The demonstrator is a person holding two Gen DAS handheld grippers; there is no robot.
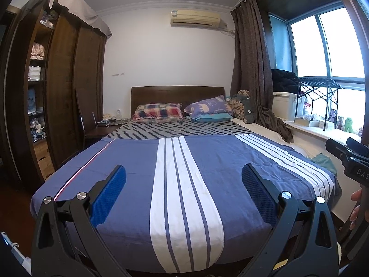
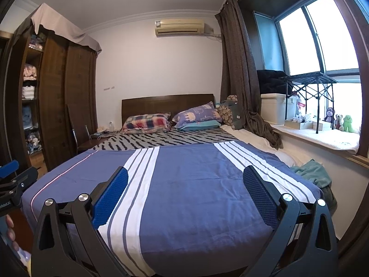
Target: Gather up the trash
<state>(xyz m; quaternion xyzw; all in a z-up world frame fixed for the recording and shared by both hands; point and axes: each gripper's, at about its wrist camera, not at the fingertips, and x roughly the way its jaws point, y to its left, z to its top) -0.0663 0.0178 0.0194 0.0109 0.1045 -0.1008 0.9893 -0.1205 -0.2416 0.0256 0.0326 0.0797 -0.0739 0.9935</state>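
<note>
My left gripper (image 1: 183,168) is open above the foot of a bed (image 1: 138,161) covered with a blue blanket with white stripes; nothing lies between its blue pads. My right gripper (image 2: 185,170) is open too, also held over the blanket (image 2: 196,184) and holding nothing. Each gripper shows at the edge of the other's view: the right one (image 1: 346,157) at the right edge, the left one (image 2: 11,177) at the left edge. I can pick out no clear piece of trash on the blanket. A crumpled green cloth (image 2: 311,173) lies at the bed's right edge.
Two pillows (image 1: 159,113) lean on the dark headboard. A tall wooden wardrobe (image 1: 69,92) stands left, a chair with small items (image 1: 106,122) beside it. Right of the bed are a curtain (image 1: 251,69), a window sill with a white box (image 2: 274,108), a folding rack and plush toys (image 2: 339,120).
</note>
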